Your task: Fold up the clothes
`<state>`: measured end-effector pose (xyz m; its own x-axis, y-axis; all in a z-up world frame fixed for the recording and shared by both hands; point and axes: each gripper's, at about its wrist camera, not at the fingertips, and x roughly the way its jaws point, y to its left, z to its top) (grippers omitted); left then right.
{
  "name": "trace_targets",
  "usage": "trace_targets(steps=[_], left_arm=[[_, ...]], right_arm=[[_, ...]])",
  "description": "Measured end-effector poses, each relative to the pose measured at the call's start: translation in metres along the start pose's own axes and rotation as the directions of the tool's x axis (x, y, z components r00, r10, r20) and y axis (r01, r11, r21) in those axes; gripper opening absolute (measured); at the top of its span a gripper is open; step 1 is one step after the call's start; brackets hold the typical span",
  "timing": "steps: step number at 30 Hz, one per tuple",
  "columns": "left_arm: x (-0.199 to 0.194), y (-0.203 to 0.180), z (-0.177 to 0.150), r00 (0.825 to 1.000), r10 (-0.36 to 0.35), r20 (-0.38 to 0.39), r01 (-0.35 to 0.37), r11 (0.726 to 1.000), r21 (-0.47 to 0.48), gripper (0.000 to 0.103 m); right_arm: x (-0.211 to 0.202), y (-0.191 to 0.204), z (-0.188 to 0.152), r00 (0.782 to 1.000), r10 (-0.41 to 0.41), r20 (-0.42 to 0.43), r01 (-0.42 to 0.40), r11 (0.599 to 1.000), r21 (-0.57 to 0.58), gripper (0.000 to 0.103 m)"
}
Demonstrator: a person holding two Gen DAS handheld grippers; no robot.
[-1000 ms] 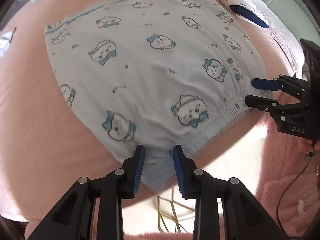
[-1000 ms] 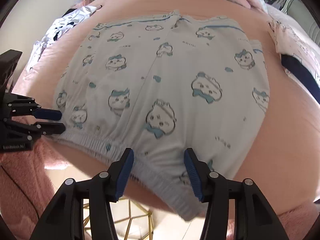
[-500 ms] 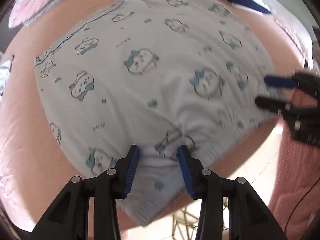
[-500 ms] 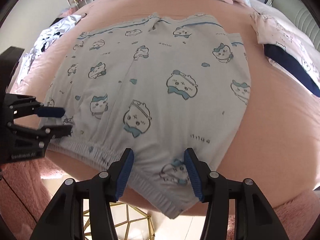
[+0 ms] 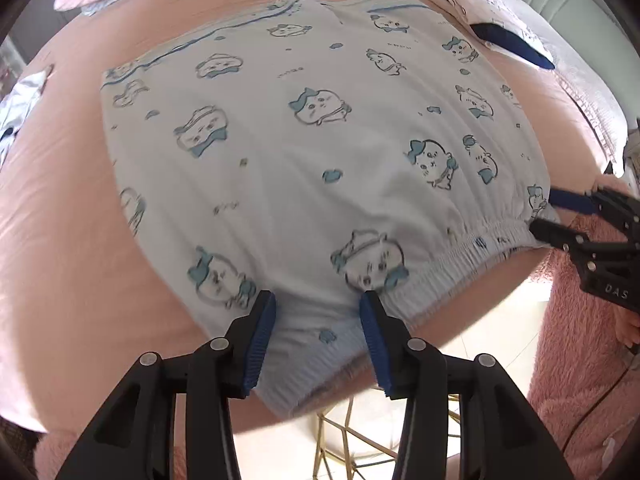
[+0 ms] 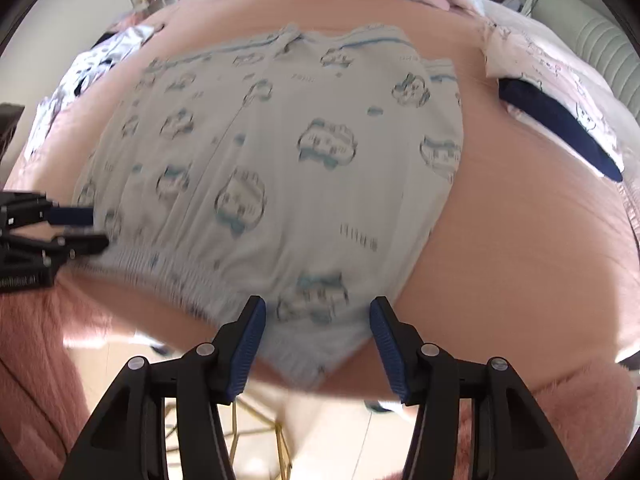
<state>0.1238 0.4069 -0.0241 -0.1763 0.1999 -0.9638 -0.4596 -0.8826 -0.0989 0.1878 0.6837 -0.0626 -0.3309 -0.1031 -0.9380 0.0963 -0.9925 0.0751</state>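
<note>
White shorts (image 5: 320, 160) (image 6: 280, 160) printed with blue cartoon animals lie flat on the pink bed (image 5: 60, 240) (image 6: 520, 240), their elastic waistband (image 5: 460, 248) at the near edge. My left gripper (image 5: 318, 304) (image 6: 98, 228) hovers over the waistband's left corner. Its jaws are opening, with the cloth below and between the pads but not pinched. My right gripper (image 6: 318, 308) (image 5: 540, 216) stands over the right corner. It is opening too, and nothing is clamped in it.
A folded pale garment with a navy part (image 5: 512, 44) (image 6: 560, 132) lies at the right of the bed. Crumpled printed clothing (image 6: 92, 60) lies at the far left. A fluffy pink blanket (image 5: 580, 360) hangs at the bed's edge, and a gold wire stand (image 5: 348, 432) stands on the floor below.
My left jaws have spread wider, off the waistband corner. My right gripper has slid rightwards along the waistband to its right corner and opened a little more.
</note>
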Motion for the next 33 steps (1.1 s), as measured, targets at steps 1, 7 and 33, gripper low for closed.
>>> trace_targets(steps=[1, 7, 33], left_arm=[[-0.004, 0.002, -0.006, 1.000, -0.011, -0.001, 0.011, 1.000, -0.006, 0.042], [-0.026, 0.002, -0.021, 0.998, -0.030, 0.046, 0.031, 0.999, -0.011, 0.043], [0.114, -0.058, 0.220, 0.959, -0.094, 0.267, 0.105, 0.994, -0.029, 0.043]], right_arm=[[-0.001, -0.006, -0.007, 0.999, 0.045, -0.020, -0.044, 0.999, 0.026, 0.057], [-0.031, -0.027, -0.007, 0.986, 0.142, 0.085, -0.153, 0.979, 0.136, 0.057], [0.037, -0.124, 0.217, 0.985, -0.084, 0.148, 0.078, 0.996, 0.044, 0.029]])
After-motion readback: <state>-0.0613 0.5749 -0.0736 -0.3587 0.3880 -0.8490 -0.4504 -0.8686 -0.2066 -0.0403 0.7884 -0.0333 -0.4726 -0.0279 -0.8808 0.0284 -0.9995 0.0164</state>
